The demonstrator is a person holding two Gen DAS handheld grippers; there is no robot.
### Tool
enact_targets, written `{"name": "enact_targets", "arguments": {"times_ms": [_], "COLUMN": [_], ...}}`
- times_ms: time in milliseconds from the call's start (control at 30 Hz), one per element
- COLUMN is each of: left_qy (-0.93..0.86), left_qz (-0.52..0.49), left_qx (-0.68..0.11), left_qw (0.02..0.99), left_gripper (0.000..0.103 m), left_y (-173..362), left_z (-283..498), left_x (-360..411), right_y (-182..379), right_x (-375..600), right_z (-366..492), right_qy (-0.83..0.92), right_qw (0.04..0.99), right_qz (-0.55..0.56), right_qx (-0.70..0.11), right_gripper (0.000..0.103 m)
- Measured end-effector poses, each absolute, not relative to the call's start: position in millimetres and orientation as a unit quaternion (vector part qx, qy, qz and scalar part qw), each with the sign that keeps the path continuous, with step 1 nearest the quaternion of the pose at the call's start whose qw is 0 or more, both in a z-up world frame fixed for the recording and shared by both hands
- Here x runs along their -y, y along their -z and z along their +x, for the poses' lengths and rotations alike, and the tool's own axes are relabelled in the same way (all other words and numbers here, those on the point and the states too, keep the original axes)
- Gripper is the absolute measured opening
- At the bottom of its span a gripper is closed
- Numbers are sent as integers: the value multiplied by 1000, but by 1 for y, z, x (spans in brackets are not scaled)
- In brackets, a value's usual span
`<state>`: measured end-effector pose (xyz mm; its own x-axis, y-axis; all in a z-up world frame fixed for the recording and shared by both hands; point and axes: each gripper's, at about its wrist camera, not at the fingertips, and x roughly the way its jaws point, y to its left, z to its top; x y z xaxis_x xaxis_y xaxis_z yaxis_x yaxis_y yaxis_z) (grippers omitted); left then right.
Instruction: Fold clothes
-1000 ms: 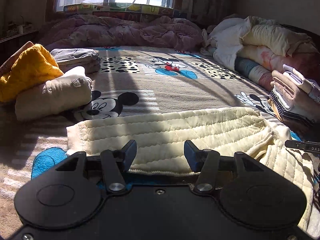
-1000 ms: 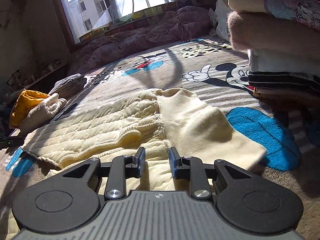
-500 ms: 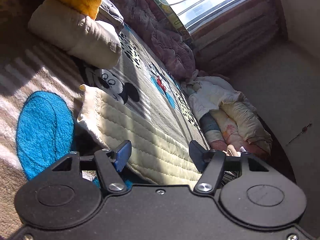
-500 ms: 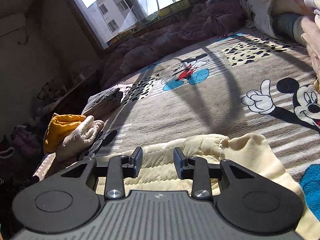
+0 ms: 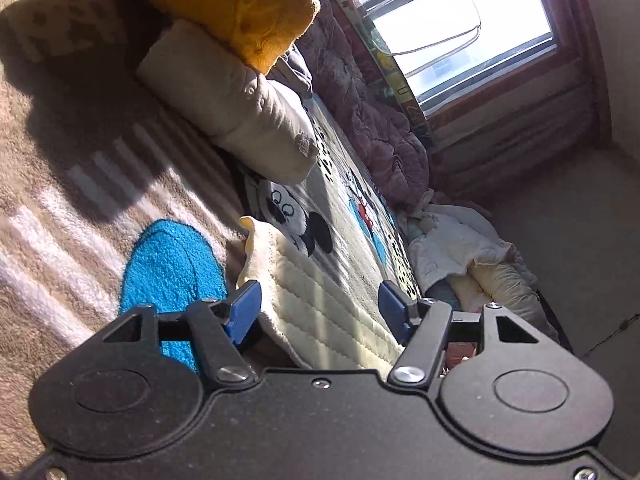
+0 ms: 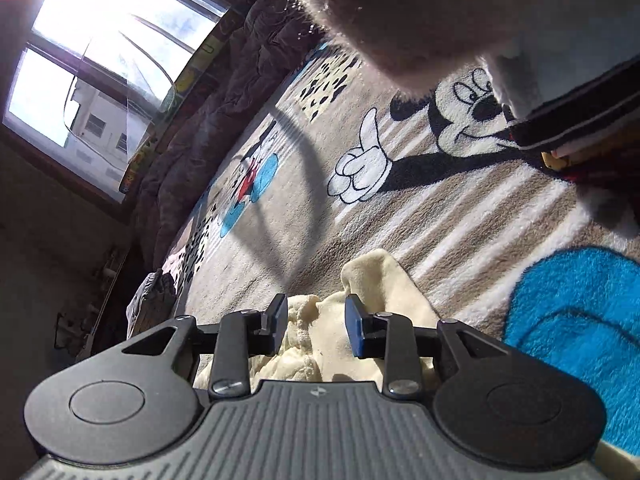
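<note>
Folding barely begun: cream garment [image 5: 320, 304] flat on cartoon blanket [image 5: 80, 184], near edge between parted jaws of left gripper [image 5: 320, 306] and right gripper [image 6: 316, 322], neither pinching. Folded pile [image 5: 228, 108] far left.

A garment [image 5: 320, 304] is lying on the bed's blanket [image 5: 80, 200] — folded clothes [image 5: 232, 108] are sitting beyond it, with a window [image 5: 460, 20] behind the bed.
</note>
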<state>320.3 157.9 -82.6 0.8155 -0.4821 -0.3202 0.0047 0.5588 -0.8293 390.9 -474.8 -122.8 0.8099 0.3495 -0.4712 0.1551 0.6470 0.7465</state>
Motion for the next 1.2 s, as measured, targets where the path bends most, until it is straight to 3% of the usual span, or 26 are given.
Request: {"name": "enact_targets", "arguments": {"times_ms": [100,267,433,700,867,933,1033,1200], "left_qy": [140,141,139,102,84,90,113,153], "left_qz": [-440,-420,-409,-394,-367,-299,-153,47], "left_qx": [-262,-276,-298,-328,-337,-344,-334,-302], "left_qw": [847,853,851,852,863,886,923,940], "left_gripper": [63,64,66,67,67,67,67,67], "left_y": [80,76,78,86,87,83,73,83], "left_z": [311,280,240,126,73,58,41,15], "left_x": [-158,-146,-131,-128,-114,-94,-52,6], "right_y": [105,88,100,140,150,154,160,161], "right_x": [471,497,523,502,494,496,499,499], "right_z": [353,269,205,198,205,206,203,192], "right_qy": [-60,-16,32,5,13,17,6,10], "right_qw": [872,888,879,851,854,851,854,862], "right_qz": [388,391,430,469,459,466,466,459], "right_qx": [-293,-241,-202,-235,-246,-242,-230,-214], "right_gripper": [41,43,56,59,47,33,25,23]}}
